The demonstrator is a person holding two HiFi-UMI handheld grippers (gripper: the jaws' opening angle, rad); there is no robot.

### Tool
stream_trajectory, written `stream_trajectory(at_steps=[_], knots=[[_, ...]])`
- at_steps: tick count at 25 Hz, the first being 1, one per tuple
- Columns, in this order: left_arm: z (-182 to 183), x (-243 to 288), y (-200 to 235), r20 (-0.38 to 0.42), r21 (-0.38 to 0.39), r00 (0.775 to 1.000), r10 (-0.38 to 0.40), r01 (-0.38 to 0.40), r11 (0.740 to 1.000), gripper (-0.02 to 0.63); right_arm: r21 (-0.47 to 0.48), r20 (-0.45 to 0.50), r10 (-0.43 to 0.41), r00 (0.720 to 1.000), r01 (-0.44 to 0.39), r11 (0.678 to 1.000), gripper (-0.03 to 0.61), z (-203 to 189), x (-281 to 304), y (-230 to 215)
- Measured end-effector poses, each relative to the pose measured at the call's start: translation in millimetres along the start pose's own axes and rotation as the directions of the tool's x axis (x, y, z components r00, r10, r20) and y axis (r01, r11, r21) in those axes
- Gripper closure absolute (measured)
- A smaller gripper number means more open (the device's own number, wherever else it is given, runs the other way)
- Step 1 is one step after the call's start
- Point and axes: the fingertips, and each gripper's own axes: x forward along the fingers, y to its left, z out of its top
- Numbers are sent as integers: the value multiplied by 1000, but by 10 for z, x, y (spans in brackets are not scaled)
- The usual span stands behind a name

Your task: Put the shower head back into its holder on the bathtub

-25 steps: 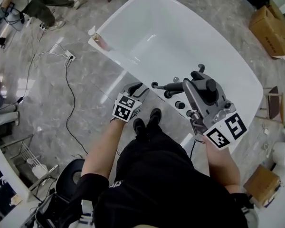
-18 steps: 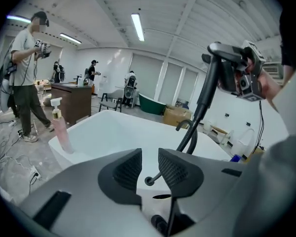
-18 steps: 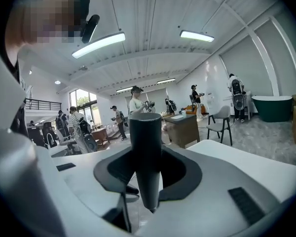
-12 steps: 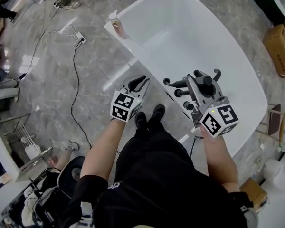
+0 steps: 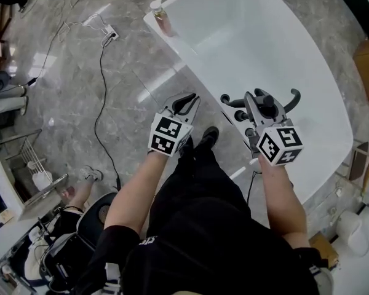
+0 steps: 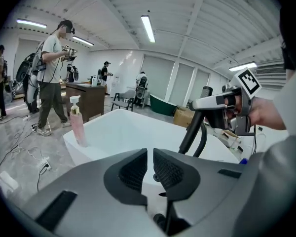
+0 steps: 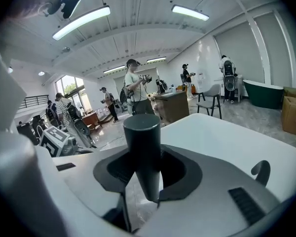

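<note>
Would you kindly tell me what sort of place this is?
Probably a workshop or test hall, not a bathroom: the bathtub stands on open floor near a power strip, and other people stand under strip lights.

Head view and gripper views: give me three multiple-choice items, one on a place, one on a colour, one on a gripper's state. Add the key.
1. Where is the pump bottle in relation to the bathtub?
A. lying on its bottom
B. standing on its rim, at a corner
C. hung on its outer wall

2. What colour is the bathtub?
A. white
B. black
C. pink

3. What is the state of the right gripper?
A. open, with nothing between its jaws
B. shut on the pump bottle
C. shut on the shower head

Key:
1 B: the head view and the left gripper view both show the bottle upright on the rim's far corner.
2 A: its basin and rim are white in every view.
3 C: the right gripper view shows the dark handle clamped between the jaws.
</note>
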Motion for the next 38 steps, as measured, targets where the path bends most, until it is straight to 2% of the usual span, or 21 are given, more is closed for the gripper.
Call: stream_trajectory(at_steps=[6,17,23,32,38], knots=[[-164,-54,-27,-23,-12,1000,-1,1,1000,565,-13,-59,-24,998,23,1000,442,-310,274,-105],[-382,-78,186,-58,-74,998,21,-25,997,565,-16,-182,-92,979,91,996,436,-858,755,-281],[-695,70,389,-103,-102,994,21,-32,994,565,12,-216,-133,967,139,990,436,-1201,1011,-481],[-840,147,395,-130,-120,992,-5,-11,993,566,75,-263,-131,956,156,985,411,-1537,1083,-531],[-860,74,386,-146,-105,989,-5,-11,994,568,170,-264,-73,962,121,978,379,-1593,1040,-430]])
